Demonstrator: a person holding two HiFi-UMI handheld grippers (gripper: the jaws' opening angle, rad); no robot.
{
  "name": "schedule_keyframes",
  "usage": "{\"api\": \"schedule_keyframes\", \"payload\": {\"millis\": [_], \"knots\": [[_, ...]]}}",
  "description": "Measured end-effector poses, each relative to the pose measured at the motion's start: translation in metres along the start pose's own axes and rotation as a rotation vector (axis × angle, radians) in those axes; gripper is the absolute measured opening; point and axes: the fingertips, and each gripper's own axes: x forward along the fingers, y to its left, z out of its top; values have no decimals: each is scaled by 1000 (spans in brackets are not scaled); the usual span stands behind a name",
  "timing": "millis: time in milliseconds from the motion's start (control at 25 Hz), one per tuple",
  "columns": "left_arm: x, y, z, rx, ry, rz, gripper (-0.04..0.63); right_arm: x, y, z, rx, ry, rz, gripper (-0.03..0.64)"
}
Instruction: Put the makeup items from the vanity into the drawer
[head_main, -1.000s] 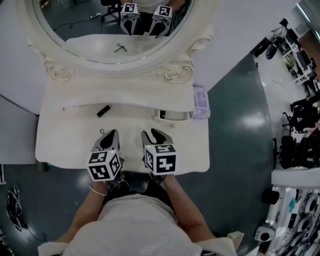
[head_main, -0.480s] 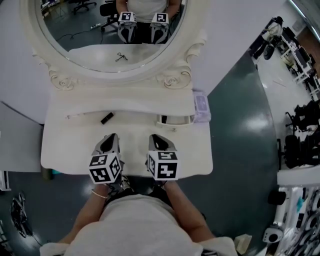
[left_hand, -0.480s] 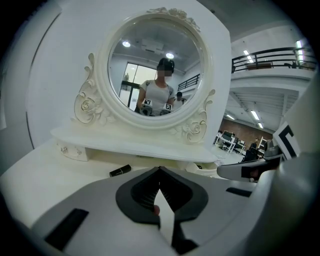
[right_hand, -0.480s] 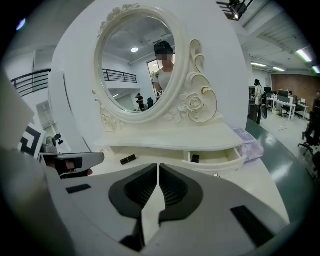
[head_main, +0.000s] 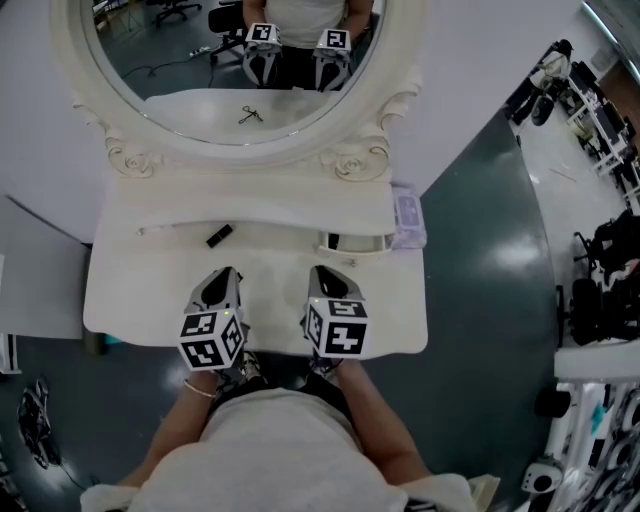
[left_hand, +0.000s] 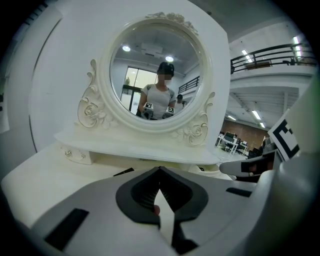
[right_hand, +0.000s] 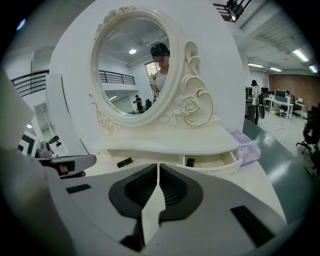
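- Head view alone takes in the whole cream-white vanity table (head_main: 130, 290) from above. Two forearms reach in from the bottom of the frame, and the left gripper (head_main: 227, 271) and right gripper (head_main: 316, 270) sit side by side over the near edge, apart.
- Both grippers point toward the oval mirror in its carved cream frame (head_main: 180, 60) and tilt nose-down.
- Only the left gripper view settles that gripper's state: its jaws are together at the tips, nothing between them (left_hand: 160, 169).
- Only the right gripper view settles the other: the right gripper (right_hand: 158, 166) has its jaws closed to a hairline, empty.
- A small black tube (head_main: 219, 235) lies on the tabletop at centre left, ahead of the left gripper and not touching it. It also shows in the right gripper view (right_hand: 125, 162).
- The right gripper view looks into the open cream drawer (right_hand: 220, 165), where a small dark item (right_hand: 190, 162) stands. From above, the drawer (head_main: 355, 248) sits at centre right.
- A clear lilac plastic box (head_main: 408, 215) rests at the vanity's right end.
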Motion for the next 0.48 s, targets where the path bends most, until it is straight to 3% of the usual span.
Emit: {"api": "schedule_keyframes", "payload": {"millis": [240, 480], "knots": [[-7, 20, -6, -39, -2, 43, 3, 8, 13, -11, -23, 44, 25, 28], [-28, 68, -30, -90, 28, 154, 3, 29, 48, -34, -70, 132, 87, 28]]}}
